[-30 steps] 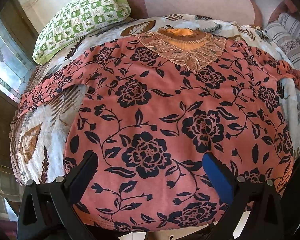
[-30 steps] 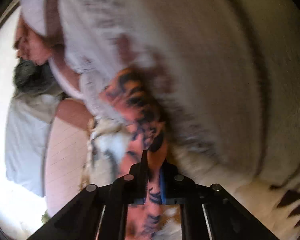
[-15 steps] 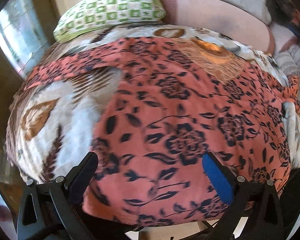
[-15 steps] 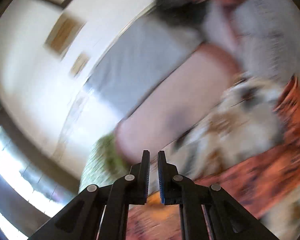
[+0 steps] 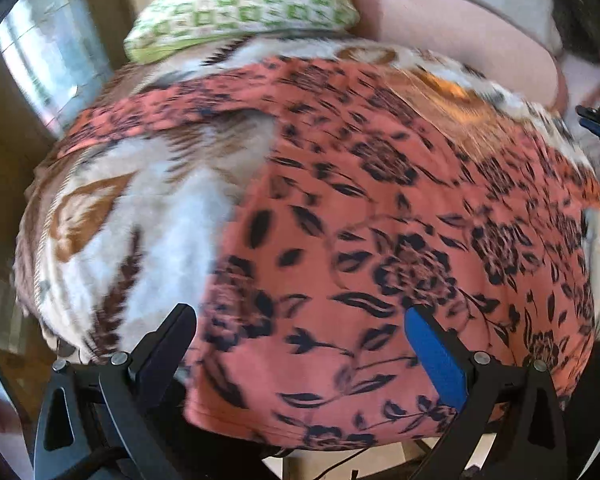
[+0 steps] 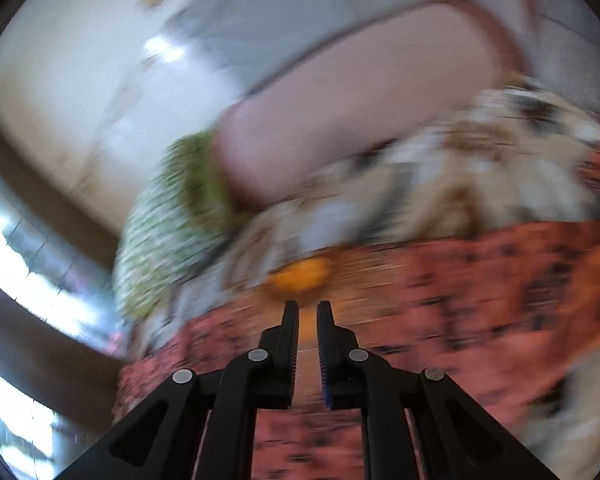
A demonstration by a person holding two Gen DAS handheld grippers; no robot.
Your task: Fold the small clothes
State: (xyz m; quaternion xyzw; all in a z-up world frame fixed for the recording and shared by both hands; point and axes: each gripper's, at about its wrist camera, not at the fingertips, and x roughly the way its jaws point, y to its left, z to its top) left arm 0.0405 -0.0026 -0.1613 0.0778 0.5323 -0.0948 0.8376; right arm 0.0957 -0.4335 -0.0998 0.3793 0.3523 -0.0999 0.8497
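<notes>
A salmon-pink top with black flowers [image 5: 380,232] lies spread flat on a bed, its lace neckline [image 5: 448,96] at the far side and one sleeve stretched out to the left. My left gripper [image 5: 300,320] is open and empty above the top's near hem. My right gripper [image 6: 307,312] has its jaws almost closed with a thin gap and holds nothing; it hovers over the top [image 6: 460,300] near the orange neck opening [image 6: 300,274]. Its tip also shows at the right edge of the left wrist view [image 5: 598,124].
A white and brown leaf-print blanket [image 5: 112,216] covers the bed. A green checked pillow [image 5: 240,8] and a pink bolster [image 5: 440,28] lie at the head. A window [image 5: 48,60] is at the left. The right wrist view is blurred.
My right gripper let go of the sleeve it held and swung over the top toward the neckline. My left gripper shifted left along the near hem, still open.
</notes>
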